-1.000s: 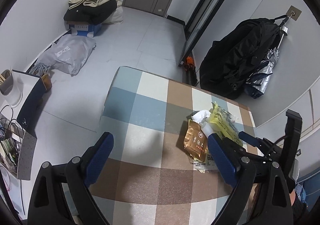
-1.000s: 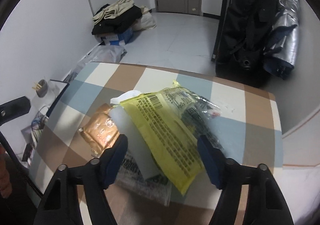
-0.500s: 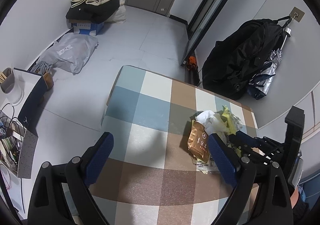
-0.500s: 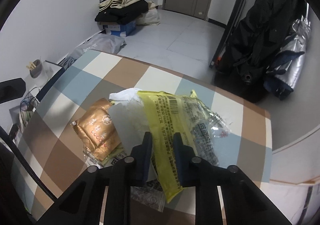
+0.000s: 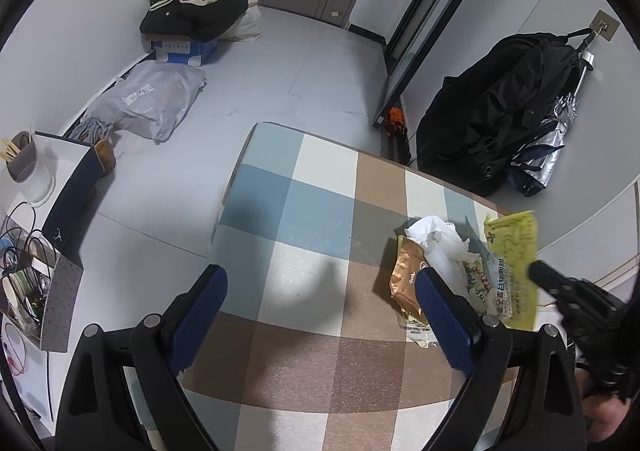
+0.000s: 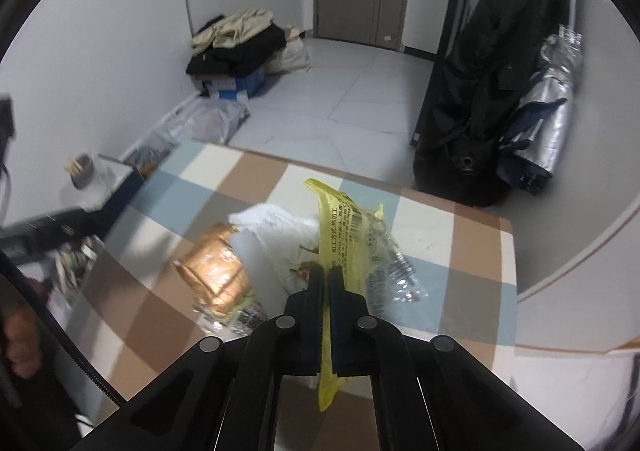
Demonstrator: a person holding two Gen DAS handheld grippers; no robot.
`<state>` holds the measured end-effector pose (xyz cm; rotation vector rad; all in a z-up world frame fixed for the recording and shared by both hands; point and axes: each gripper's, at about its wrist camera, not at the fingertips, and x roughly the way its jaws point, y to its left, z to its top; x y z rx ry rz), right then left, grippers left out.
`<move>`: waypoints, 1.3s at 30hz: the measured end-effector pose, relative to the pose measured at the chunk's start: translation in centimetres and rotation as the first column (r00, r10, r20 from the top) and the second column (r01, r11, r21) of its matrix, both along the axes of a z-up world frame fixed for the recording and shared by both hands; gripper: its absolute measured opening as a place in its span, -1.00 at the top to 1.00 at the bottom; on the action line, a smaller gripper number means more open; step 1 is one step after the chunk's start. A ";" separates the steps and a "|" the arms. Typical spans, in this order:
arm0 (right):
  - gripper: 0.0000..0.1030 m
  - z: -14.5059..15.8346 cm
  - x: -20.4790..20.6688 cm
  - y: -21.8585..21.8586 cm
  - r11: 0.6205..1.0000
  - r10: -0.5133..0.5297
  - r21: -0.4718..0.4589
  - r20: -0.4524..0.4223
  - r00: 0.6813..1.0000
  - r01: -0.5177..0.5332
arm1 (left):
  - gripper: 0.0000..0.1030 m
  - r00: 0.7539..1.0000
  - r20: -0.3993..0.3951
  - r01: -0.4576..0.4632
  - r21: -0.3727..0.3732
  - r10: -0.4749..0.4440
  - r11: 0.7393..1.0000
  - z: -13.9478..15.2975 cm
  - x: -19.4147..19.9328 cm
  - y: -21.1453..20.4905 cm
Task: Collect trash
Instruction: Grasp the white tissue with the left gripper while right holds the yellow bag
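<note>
A trash pile lies on the checked table (image 5: 304, 211): a yellow wrapper (image 6: 340, 235), a copper-brown packet (image 6: 214, 275), crumpled white tissue (image 6: 272, 223) and clear printed wrappers beneath. My right gripper (image 6: 326, 273) is shut on the yellow wrapper, which stands on edge between its fingers, lifted off the pile. The wrapper (image 5: 514, 267), the packet (image 5: 406, 279) and the tissue (image 5: 440, 243) also show in the left wrist view. My left gripper (image 5: 320, 291) is open and empty above the table, left of the pile.
A black bag (image 5: 492, 119) and a silver umbrella (image 5: 548, 151) hang on the right wall. Clothes on a blue box (image 5: 188, 23) and a grey plastic bag (image 5: 148, 103) lie on the floor. A low white shelf (image 5: 36, 187) stands at the left.
My right gripper closed on the yellow wrapper and lifted it up on edge. My left gripper stayed open, shifting slightly.
</note>
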<state>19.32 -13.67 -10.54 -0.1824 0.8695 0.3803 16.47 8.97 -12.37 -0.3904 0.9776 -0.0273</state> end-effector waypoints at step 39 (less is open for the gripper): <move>0.98 0.1 -8.7 -13.3 0.902 -0.078 0.422 -0.052 0.996 0.093 | -0.80 0.846 -0.228 0.533 0.351 -0.482 0.770 -1.2 8.2 -13.9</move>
